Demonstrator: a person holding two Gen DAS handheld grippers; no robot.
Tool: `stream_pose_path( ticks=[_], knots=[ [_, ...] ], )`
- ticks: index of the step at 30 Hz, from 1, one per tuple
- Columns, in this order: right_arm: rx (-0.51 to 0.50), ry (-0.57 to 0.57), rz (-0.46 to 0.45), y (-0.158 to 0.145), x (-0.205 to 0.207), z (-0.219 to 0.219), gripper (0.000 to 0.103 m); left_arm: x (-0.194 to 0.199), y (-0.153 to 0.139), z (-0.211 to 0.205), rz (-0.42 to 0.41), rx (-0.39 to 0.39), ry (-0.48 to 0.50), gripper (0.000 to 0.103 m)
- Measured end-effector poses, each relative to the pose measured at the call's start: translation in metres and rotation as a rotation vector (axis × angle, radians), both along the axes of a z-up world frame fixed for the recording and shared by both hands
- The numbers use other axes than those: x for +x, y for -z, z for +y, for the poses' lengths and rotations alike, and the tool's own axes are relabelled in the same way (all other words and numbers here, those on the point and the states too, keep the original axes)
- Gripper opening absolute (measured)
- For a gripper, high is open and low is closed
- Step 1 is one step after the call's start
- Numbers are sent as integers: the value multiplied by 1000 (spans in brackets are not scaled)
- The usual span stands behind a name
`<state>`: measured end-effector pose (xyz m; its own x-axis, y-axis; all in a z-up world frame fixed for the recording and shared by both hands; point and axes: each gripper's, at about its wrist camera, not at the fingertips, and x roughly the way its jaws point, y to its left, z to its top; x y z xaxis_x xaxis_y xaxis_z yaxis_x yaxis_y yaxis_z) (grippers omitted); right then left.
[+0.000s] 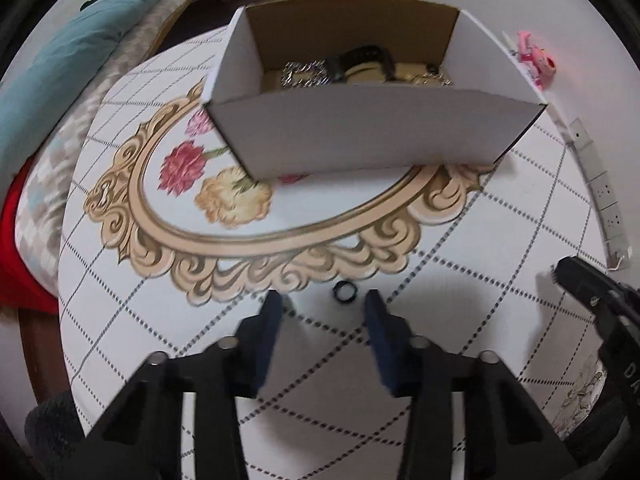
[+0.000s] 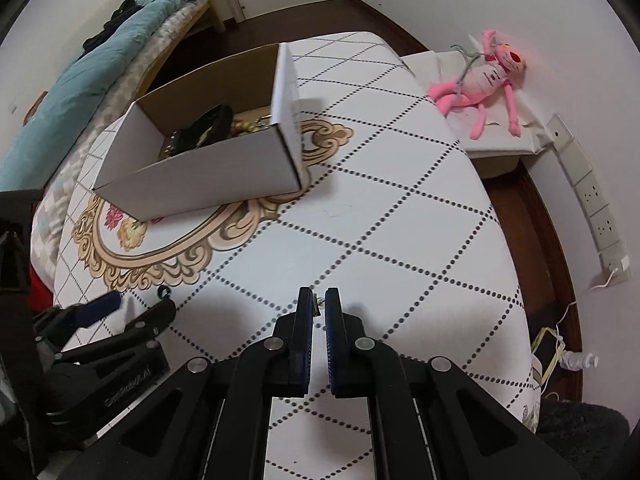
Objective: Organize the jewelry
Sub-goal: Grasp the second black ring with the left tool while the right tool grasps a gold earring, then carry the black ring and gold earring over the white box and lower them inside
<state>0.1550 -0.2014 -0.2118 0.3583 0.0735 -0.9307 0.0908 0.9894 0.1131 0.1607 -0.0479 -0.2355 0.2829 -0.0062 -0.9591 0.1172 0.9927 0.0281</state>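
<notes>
Left wrist view: small black ring (image 1: 341, 290) flat on the patterned desk (image 1: 460, 280), just ahead of the left gripper (image 1: 324, 304), jaws wide apart, ring between the blue pads but untouched. Beyond, white cardboard box (image 1: 360, 136) holding a silver chain, gold pieces and a dark strap.

Right wrist view: right gripper (image 2: 319, 300) nearly closed, pinching a tiny metallic piece (image 2: 318, 305), too small to identify. Ring (image 2: 163, 291) at left beside the left gripper. Box (image 2: 208, 168) farther back; pink plush toy (image 2: 488, 80) off the desk.

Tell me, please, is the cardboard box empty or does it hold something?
Not empty. The open-topped box holds a dark strap and gold chains, visible over its front wall.
</notes>
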Motion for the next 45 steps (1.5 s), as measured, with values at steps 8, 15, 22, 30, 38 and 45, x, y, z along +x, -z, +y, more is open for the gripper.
stream_pose_path(
  ticks=[8,15,22,30,38,45],
  knots=[
    [-2,9,9,5,2,-3,6,1,-1,-9,-21,-1,40,10],
    [1,2,3,2,2,0,6,1,-2,-6,-28,-10,30,9],
    [17,2,-18,-8,0,1,6,-7,-17,-2,-53,-37,25,9],
    [60,-13,-78,-36,-1,6,6,-19,-66,7,-131,-102,32,9],
    [119,-41,-178,-87,26,15,6,12,-118,16,-184,-209,14,9],
    [135,-85,-174,-105,92,27,6,79,-114,29,-129,-229,-29,10]
  ],
)
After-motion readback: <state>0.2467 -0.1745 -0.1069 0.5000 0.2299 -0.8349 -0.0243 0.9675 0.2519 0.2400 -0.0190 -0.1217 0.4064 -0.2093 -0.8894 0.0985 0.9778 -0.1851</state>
